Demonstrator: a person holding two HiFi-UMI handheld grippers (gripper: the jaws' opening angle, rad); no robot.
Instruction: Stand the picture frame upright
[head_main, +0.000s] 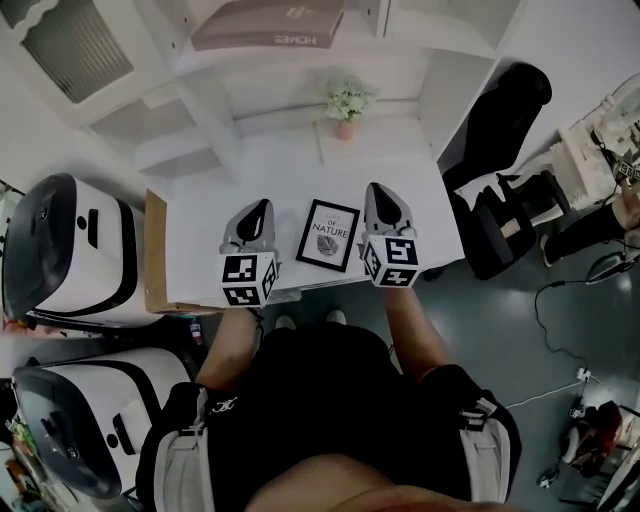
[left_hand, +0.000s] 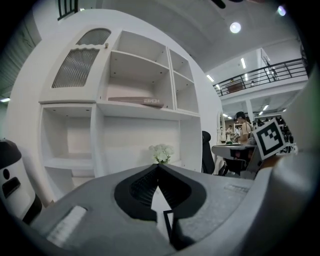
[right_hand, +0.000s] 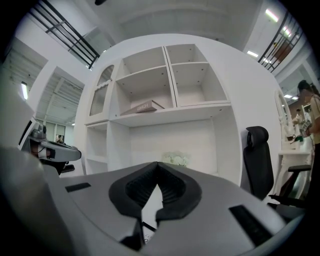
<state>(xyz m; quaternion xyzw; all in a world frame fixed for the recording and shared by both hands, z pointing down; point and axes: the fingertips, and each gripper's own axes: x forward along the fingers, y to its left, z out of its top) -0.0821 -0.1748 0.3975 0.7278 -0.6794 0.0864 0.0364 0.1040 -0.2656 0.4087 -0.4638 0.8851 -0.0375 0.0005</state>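
picture frame (head_main: 328, 235): lying flat on table (head_main: 200, 240) | left tool (head_main: 261, 207): closed, empty, left of frame | right tool (head_main: 378, 190): closed, empty, right of frame

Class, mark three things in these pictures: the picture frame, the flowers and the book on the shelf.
picture frame (head_main: 328, 235): head view, on its printed centre.
flowers (head_main: 348, 98): head view, on the white blooms.
book (head_main: 260, 22): head view, on its flat cover.

A: Where's this?
B: Open office or lab hall: black metal mezzanine railing (left_hand: 265, 71), round ceiling spotlight (left_hand: 235, 27), black high-back office chair (right_hand: 257, 160).
A: The tall white shelf unit (right_hand: 165, 95)?
B: Home-style furniture standing in that hall.
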